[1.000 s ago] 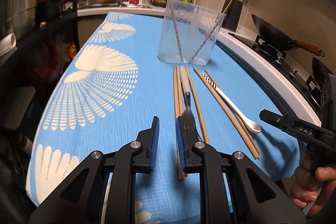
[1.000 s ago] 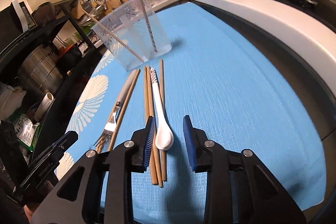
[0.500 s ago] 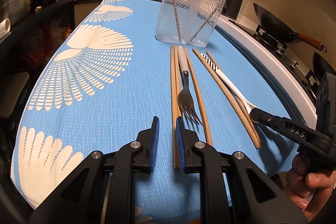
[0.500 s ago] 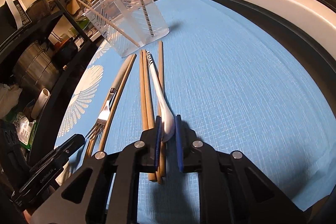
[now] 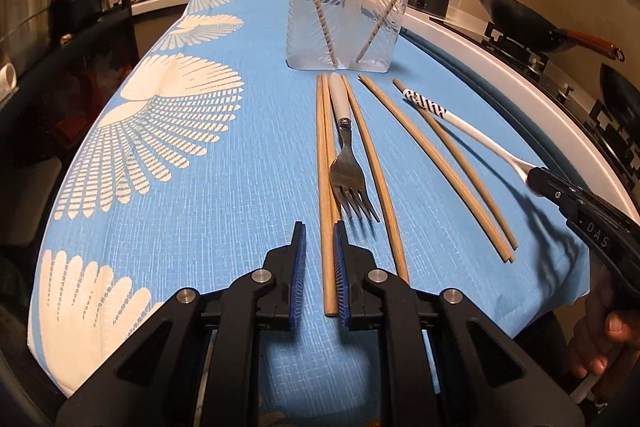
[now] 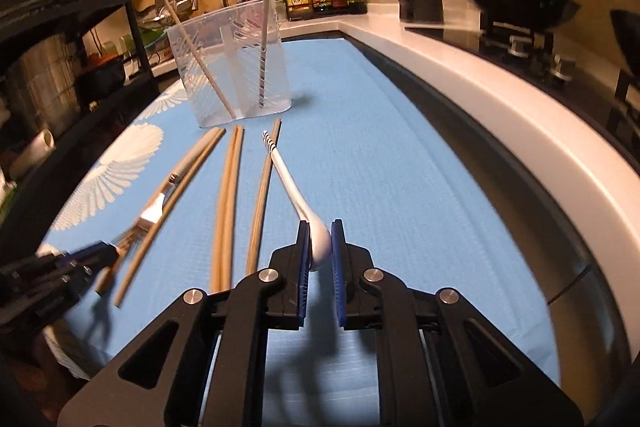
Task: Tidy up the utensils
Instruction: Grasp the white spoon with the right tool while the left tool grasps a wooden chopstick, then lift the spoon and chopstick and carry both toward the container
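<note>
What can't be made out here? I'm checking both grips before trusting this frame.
- Spoon bowl: left wrist view, hidden by the right gripper.
- Fork tines: right wrist view, blurred.
- Left gripper on chopstick: contact with the left pad unclear.

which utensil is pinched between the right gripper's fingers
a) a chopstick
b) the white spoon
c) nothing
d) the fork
b: in the right wrist view the right gripper has its blue pads pressed on both sides of the bowl of the white spoon, while the fork lies off to the left on the blue cloth.
</note>
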Tool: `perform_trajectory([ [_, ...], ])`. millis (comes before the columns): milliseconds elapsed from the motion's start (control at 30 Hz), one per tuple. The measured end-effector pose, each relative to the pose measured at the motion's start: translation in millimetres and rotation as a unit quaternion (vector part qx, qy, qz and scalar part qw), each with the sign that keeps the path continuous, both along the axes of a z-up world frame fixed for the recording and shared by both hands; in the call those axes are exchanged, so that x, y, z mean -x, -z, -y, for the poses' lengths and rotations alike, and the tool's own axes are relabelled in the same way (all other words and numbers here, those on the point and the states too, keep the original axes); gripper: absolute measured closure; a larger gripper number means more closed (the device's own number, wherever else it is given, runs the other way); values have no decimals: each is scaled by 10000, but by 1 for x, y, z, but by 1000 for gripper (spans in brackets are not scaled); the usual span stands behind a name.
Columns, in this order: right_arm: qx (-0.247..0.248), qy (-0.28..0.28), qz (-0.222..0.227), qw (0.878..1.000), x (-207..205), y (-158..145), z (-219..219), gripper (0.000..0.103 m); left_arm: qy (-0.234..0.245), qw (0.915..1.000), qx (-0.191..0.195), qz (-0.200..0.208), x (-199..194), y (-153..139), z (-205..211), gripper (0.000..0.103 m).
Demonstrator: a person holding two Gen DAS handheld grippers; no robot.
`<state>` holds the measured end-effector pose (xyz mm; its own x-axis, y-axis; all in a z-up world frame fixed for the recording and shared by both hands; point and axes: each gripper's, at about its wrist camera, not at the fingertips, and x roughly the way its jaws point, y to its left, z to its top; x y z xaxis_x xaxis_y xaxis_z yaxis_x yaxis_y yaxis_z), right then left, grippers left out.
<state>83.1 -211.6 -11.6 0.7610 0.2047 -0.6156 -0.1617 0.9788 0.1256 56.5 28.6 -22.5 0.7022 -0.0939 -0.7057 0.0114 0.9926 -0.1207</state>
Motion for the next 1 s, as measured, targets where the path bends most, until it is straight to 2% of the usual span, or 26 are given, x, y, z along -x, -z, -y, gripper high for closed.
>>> perform_trajectory([
  [67,117,-23,56,9999,3,5,3,92,-57,10000,-34,-43,2,1,-1,96],
  [133,126,-46,49,9999,4,10,5,92,-96,9999,-63,-35,3,1,0,96],
  [267,82,-98,112,9999,7,18,7,92,-27,9993,-377,54,7,0,10,96],
  [400,-22,-178,195,9996,11,19,5,91,-40,9989,-442,122,7,1,13,96],
  [533,94,-268,316,9991,17,21,-1,90,-53,9980,-600,190,7,2,19,96],
  [867,156,-159,366,9991,21,21,-1,92,-335,9973,-618,199,14,2,11,97],
  [1000,158,-167,352,9991,19,22,-3,88,-366,9971,-622,240,11,3,12,97],
])
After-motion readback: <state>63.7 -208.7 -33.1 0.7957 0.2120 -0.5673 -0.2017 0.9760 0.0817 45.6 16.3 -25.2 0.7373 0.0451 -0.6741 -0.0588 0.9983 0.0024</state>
